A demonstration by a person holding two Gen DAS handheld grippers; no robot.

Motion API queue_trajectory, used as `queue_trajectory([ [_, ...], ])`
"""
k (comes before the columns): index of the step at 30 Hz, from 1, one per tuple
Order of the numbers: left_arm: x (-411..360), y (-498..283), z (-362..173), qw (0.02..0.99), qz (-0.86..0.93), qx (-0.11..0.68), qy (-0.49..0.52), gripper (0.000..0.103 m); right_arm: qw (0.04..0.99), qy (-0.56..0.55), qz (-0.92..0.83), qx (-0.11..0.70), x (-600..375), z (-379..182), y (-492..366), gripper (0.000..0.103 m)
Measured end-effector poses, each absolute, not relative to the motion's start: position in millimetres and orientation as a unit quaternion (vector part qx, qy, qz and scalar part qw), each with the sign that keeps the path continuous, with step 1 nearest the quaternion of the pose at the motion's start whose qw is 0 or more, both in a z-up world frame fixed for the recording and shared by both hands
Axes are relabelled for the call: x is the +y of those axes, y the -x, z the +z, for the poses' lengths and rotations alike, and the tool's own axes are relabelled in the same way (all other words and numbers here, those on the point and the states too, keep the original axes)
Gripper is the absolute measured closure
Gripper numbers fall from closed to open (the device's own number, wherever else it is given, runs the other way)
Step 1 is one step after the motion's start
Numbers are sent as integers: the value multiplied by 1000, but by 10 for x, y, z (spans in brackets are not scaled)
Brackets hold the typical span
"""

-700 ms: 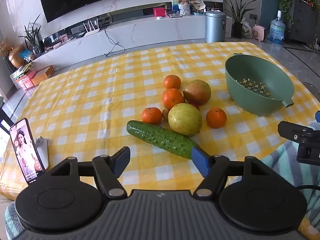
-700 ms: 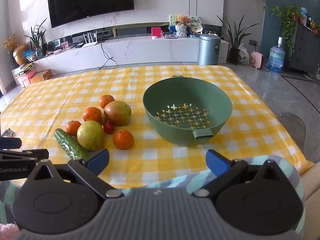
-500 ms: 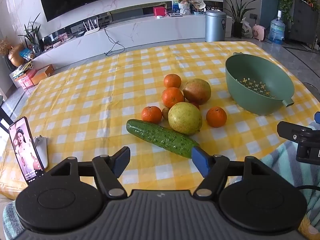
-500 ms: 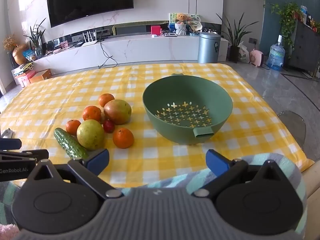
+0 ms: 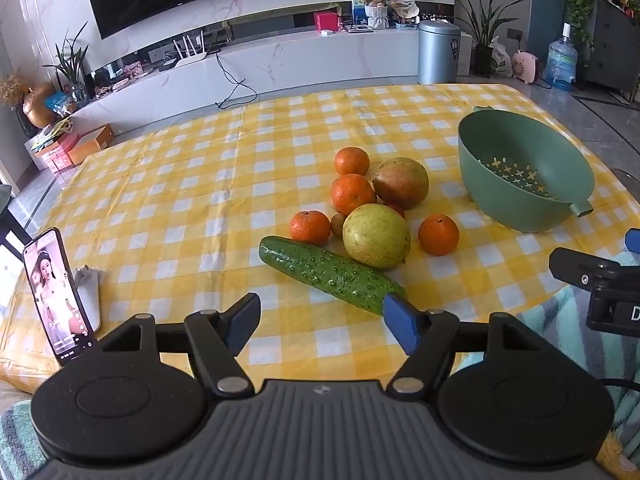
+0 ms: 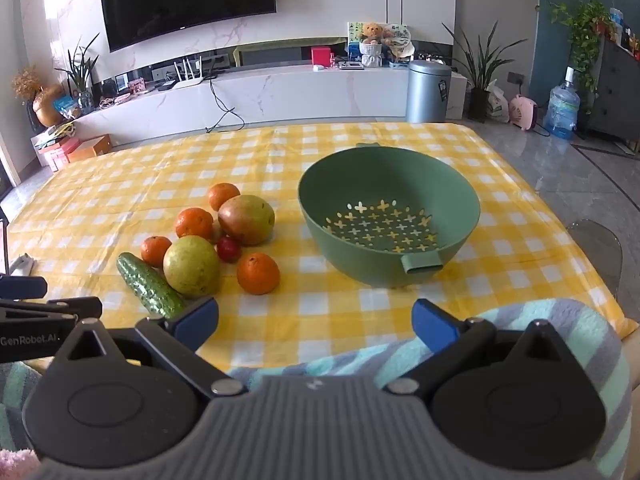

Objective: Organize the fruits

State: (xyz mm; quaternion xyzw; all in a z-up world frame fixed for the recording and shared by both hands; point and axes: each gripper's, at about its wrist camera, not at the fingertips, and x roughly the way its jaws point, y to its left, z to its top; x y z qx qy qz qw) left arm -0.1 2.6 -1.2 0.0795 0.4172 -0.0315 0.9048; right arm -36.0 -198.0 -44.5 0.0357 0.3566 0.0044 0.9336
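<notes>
Currently both jaws open, nothing held: left gripper [image 5: 320,318], right gripper [image 6: 316,318]. Fruit pile [image 6: 224,236] sits just beside green colander [image 6: 390,188], colander empty. Risk: round oranges [image 6: 258,267] roll across worktop [image 5: 180,184] if nudged; cucumber [image 5: 332,274] touches the big pear.

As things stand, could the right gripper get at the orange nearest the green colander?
Probably yes: the right gripper is open and empty, and the orange sits at the pile's near edge, beside the colander, with bare cloth between them.
</notes>
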Motion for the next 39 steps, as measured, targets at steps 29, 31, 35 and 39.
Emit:
queue_trajectory([
  [29, -68, -66, 14, 904, -61, 418, -73, 21, 930, -43, -15, 364, -2040, -416, 346, 4],
  [31, -56, -71, 16, 904, -61, 418, -71, 21, 930, -42, -16, 364, -2037, -416, 343, 4],
  [35, -45, -82, 11, 903, -61, 419, -67, 21, 929, -35, -15, 367, -2026, -420, 343, 4],
  [39, -44, -85, 12, 903, -62, 419, -68, 21, 928, -39, -16, 371, -2034, -429, 326, 4],
])
